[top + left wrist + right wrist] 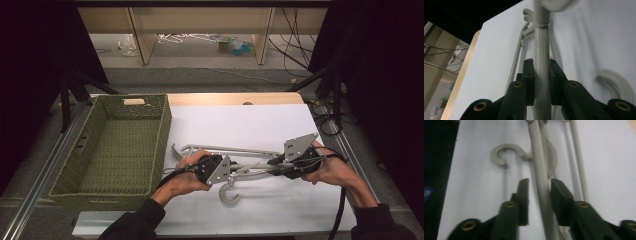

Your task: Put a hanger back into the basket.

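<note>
Several grey plastic hangers (250, 172) lie stacked on the white tabletop (240, 120), with one hook (227, 194) curling toward me. My left gripper (237, 167) points right and is shut on a hanger's bar (541, 45), its pads pressing both sides of it. In the left gripper view another hook (616, 82) lies to the right. My right gripper (272, 162) points left and faces the other gripper. In the right gripper view the same kind of bar (537, 152) runs between its pads (524, 195). The left pad stands apart from the bar, so this gripper is open. A hook (504, 151) lies beyond it.
A green woven basket (161, 130) stands on the left of the table, close to the hangers' far hook (175, 150). Black frame legs and cables (325, 115) crowd the table's right edge. Shelving and clutter lie on the floor beyond.
</note>
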`<state>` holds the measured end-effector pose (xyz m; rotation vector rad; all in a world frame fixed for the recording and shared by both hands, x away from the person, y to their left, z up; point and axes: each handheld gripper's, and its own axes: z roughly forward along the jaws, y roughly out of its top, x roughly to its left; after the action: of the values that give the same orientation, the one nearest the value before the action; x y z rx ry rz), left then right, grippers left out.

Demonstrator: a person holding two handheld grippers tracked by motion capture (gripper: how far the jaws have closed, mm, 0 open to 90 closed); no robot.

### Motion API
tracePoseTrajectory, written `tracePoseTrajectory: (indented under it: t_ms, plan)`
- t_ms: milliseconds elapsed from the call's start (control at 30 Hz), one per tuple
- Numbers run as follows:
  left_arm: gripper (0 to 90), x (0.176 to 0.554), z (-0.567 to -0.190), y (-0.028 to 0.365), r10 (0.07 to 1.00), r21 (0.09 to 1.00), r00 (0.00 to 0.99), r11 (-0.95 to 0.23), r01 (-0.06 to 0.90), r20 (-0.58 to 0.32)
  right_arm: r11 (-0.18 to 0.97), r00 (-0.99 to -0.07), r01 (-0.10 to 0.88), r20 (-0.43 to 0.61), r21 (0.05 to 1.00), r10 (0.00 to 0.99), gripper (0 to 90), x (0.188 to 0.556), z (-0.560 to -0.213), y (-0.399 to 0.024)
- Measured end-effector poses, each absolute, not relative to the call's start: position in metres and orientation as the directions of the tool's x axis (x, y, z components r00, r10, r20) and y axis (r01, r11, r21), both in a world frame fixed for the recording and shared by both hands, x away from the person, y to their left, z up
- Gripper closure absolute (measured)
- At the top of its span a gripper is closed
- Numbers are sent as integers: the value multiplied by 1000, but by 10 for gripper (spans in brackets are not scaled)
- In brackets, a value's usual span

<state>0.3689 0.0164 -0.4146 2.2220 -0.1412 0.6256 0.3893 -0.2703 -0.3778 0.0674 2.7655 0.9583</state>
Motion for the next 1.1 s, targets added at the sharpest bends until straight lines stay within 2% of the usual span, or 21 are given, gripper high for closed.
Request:
tracePoseTrajectory:
  t_ms: [67, 167, 233, 300, 367, 433, 467, 567, 633, 733, 800, 967, 1100]
  plan:
    - [791, 368, -408, 16, 112, 654, 857, -698, -292, 503, 768, -960, -6, -219, 640, 175, 559, 389, -368, -273]
    - [791, 370, -401, 18, 161, 676, 865, -696, -242, 476, 720, -926, 33, -249, 693, 282, 457, 387, -351, -279]
    - [792, 371, -396, 19, 203, 694, 869, -693, -198, 451, 679, -904, 49, -257, 733, 343, 441, 384, -340, -282]
    - [791, 372, -394, 20, 217, 695, 870, -696, -180, 443, 661, -897, 56, -254, 748, 363, 421, 383, -336, -284]
    - [791, 376, -385, 23, 280, 713, 876, -695, -97, 392, 650, -874, 75, -264, 757, 408, 399, 377, -329, -285]
    - [791, 379, -380, 28, 342, 752, 888, -659, -7, 309, 646, -871, 85, -258, 759, 418, 403, 373, -327, -285]
    - [791, 379, -380, 28, 342, 752, 888, -659, -7, 309, 646, -871, 85, -258, 759, 418, 403, 373, -327, -285]
    - [791, 388, -366, 38, 436, 779, 876, -615, 124, 205, 656, -884, 118, -223, 745, 412, 401, 365, -335, -282]
    - [791, 390, -363, 41, 460, 783, 868, -603, 149, 189, 660, -887, 118, -221, 742, 406, 401, 363, -337, -281]
    - [792, 398, -347, 52, 515, 789, 849, -567, 235, 117, 665, -898, 143, -186, 733, 399, 391, 355, -349, -279]
    - [791, 399, -342, 55, 537, 801, 839, -540, 260, 90, 661, -900, 148, -177, 735, 398, 385, 352, -353, -279]
    - [791, 401, -313, 76, 572, 820, 819, -488, 299, 42, 666, -906, 201, -123, 719, 406, 361, 343, -388, -279]
    - [791, 399, -289, 101, 596, 854, 802, -431, 291, 28, 658, -903, 231, -93, 717, 419, 356, 345, -400, -279]
